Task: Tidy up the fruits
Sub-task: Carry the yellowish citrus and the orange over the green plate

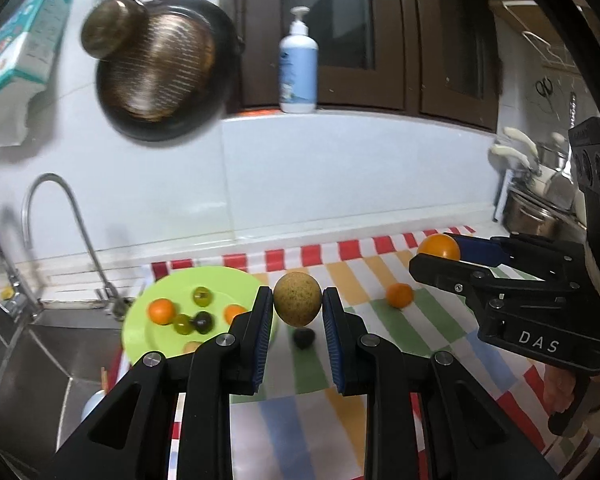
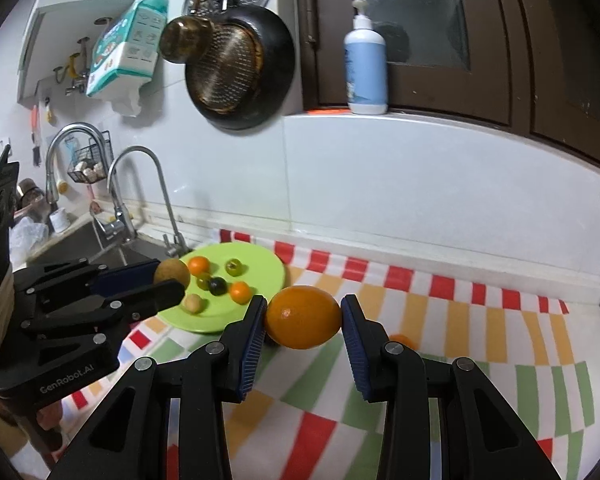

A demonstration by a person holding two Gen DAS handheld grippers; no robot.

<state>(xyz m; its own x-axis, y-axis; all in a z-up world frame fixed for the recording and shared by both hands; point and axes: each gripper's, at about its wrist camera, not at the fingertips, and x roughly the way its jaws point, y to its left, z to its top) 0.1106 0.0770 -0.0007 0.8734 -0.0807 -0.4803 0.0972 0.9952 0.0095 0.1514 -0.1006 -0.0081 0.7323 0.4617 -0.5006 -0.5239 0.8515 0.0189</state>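
My left gripper [image 1: 297,303] is shut on a speckled yellow-brown round fruit [image 1: 298,298], held above the checked cloth beside the green plate [image 1: 148,340]. My right gripper [image 2: 303,318] is shut on an orange [image 2: 303,317], held above the cloth to the right of the green plate [image 2: 264,268]. The plate carries several small fruits: orange ones [image 2: 199,265], green ones [image 2: 233,267], a dark one [image 2: 218,285] and a pale one [image 2: 192,303]. A small orange fruit [image 1: 399,295] and a dark fruit [image 1: 303,337] lie on the cloth. Each gripper shows in the other's view: the right gripper [image 1: 440,254], the left gripper [image 2: 171,280].
A sink [image 1: 40,360] with a curved tap [image 1: 60,216] lies left of the plate. A frying pan [image 2: 236,68] and a strainer hang on the tiled wall. A pump bottle [image 2: 365,64] stands on the window ledge. Pots [image 1: 540,208] stand at the far right.
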